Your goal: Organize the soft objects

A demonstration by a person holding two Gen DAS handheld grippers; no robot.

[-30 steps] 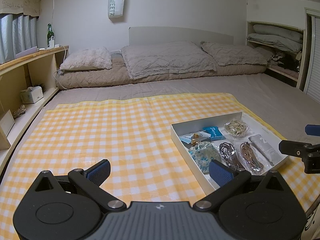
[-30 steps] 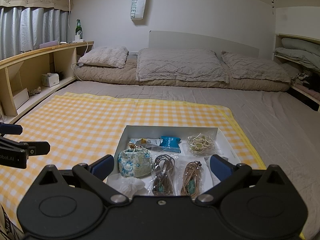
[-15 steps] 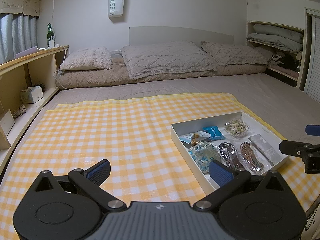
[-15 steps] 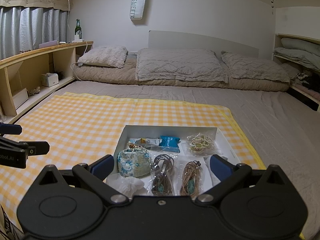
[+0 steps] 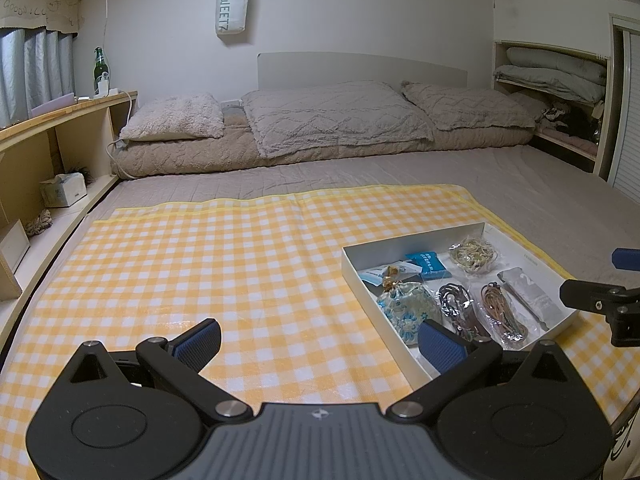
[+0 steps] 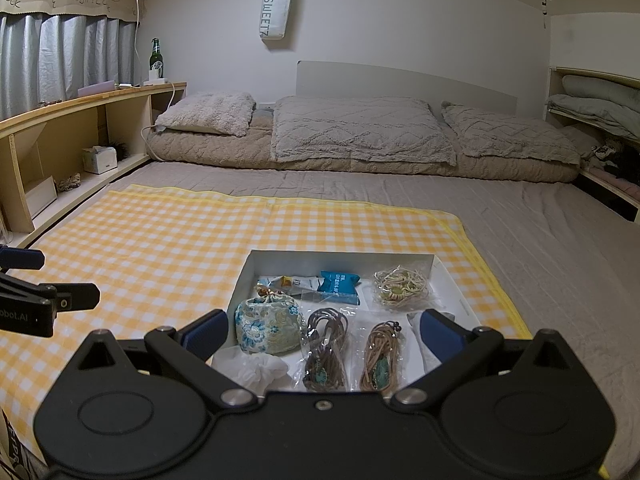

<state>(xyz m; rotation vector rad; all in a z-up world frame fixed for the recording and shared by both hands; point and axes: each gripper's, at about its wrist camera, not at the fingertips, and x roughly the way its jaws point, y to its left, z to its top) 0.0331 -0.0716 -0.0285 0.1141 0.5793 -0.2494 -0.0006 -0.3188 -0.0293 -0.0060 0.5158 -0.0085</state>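
A shallow white box (image 6: 340,257) (image 5: 416,240) lies on the yellow checked cloth (image 5: 224,264). It holds a floral drawstring pouch (image 6: 268,328) (image 5: 406,308), a dark cord bundle in plastic (image 6: 326,348), a tan cord bundle (image 6: 380,354), a pale string bundle (image 6: 400,290), a blue packet (image 6: 339,286), a white crumpled cloth (image 6: 258,372) and a grey sachet (image 5: 530,292). My right gripper (image 6: 320,332) hovers open just above the box's near end. Left of the box, my left gripper (image 5: 318,342) stands open over the cloth, holding nothing.
The cloth covers a grey bed (image 6: 540,248) with pillows (image 6: 360,132) at the far wall. A wooden shelf unit (image 5: 48,152) with a tissue box (image 5: 64,190) and a green bottle (image 5: 100,66) runs along the left. Folded bedding fills shelves (image 5: 556,76) at the right.
The right wrist view has crept slightly forward over the box. The left gripper has held still.
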